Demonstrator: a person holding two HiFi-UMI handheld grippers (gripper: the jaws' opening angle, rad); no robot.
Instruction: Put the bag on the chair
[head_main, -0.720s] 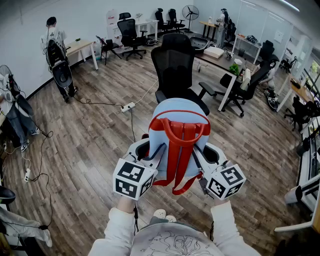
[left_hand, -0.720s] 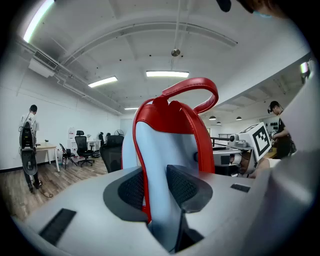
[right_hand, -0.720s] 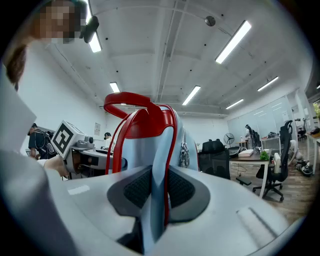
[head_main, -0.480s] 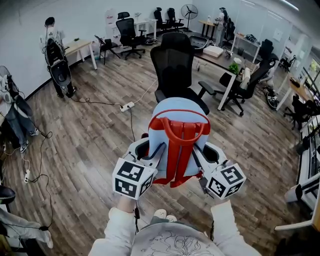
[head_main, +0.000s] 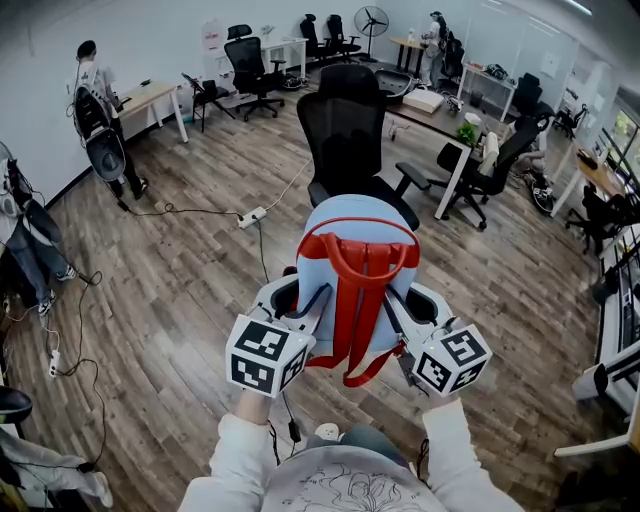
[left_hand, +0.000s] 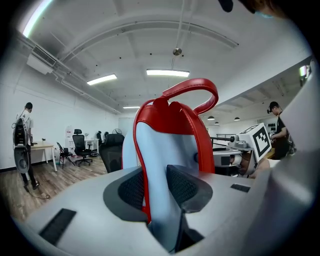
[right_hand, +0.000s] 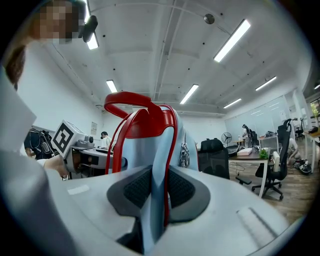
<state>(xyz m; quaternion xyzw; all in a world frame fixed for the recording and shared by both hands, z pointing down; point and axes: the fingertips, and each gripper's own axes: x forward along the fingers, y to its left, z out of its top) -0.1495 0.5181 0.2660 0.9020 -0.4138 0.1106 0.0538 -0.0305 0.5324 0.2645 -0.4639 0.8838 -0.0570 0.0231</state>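
A light blue bag (head_main: 345, 228) with red straps and a red top handle hangs in the air between my two grippers. My left gripper (head_main: 300, 305) is shut on its left side, its pads clamped on blue fabric and a red strap (left_hand: 156, 200). My right gripper (head_main: 400, 305) is shut on the bag's right side (right_hand: 152, 192). Just beyond the bag stands a black mesh office chair (head_main: 350, 130), with its seat largely hidden behind the bag. The same chair (left_hand: 111, 152) shows in the left gripper view, also as a dark shape (right_hand: 212, 160) in the right gripper view.
A power strip and cable (head_main: 250, 215) lie on the wood floor left of the chair. A desk (head_main: 440, 110) with another black chair (head_main: 490, 175) is at the right. A person (head_main: 95, 100) stands by a table at the far left. More chairs and desks line the back wall.
The view has crept forward a little toward the chair; the bag stays held between both grippers, and its loose red strap ends swing slightly.
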